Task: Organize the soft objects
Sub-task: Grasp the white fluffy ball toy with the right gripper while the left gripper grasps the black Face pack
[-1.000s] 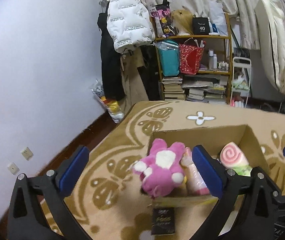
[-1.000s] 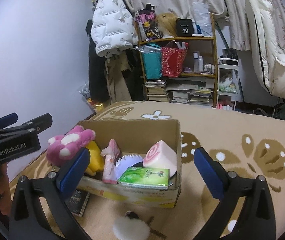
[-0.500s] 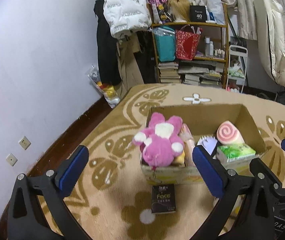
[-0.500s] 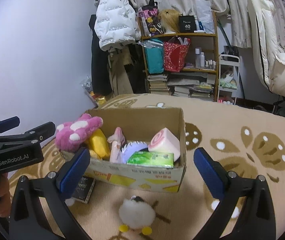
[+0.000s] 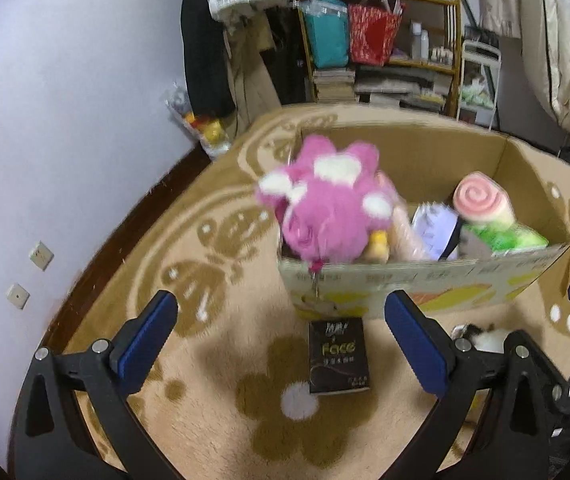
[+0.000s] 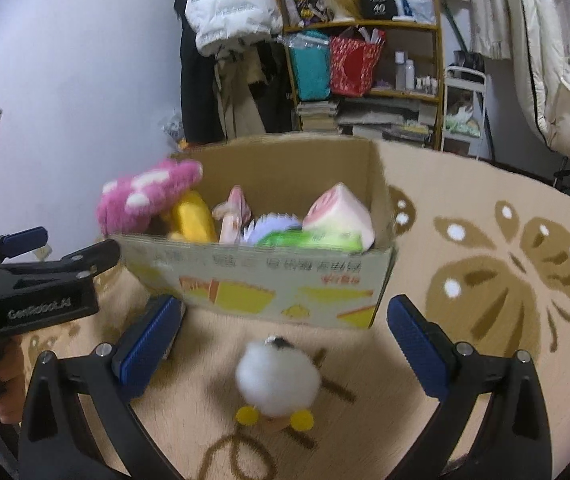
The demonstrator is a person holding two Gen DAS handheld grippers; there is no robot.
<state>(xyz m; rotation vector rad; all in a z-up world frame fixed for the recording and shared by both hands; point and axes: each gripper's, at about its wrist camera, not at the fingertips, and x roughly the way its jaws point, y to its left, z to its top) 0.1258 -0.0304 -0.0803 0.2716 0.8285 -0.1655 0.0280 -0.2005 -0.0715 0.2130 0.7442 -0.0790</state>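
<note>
A cardboard box point(image 5: 413, 284) point(image 6: 269, 288) stands on the rug. In it lie a pink plush toy point(image 5: 325, 204) point(image 6: 145, 196) draped over its left corner, a pink swirl-roll plush point(image 5: 481, 200) point(image 6: 341, 212), a green tissue pack point(image 5: 505, 236) point(image 6: 313, 238) and a yellow toy point(image 6: 193, 216). A black "Face" tissue pack point(image 5: 339, 356) lies on the rug before the box. A white fluffy chick toy point(image 6: 277, 380) lies in front of the box. My left gripper point(image 5: 281, 340) is open and empty above the black pack. My right gripper point(image 6: 285, 344) is open and empty around the chick, above it.
A patterned tan rug point(image 6: 505, 280) covers the floor. A purple wall point(image 5: 65, 120) is on the left. A cluttered shelf point(image 6: 365, 60) and hanging coats point(image 6: 221, 20) stand behind the box. A white padded chair point(image 6: 557, 80) is at the right.
Both grippers have pulled back and lowered toward the rug. The black pack and the white chick now sit nearer between the fingers. Both stay open.
</note>
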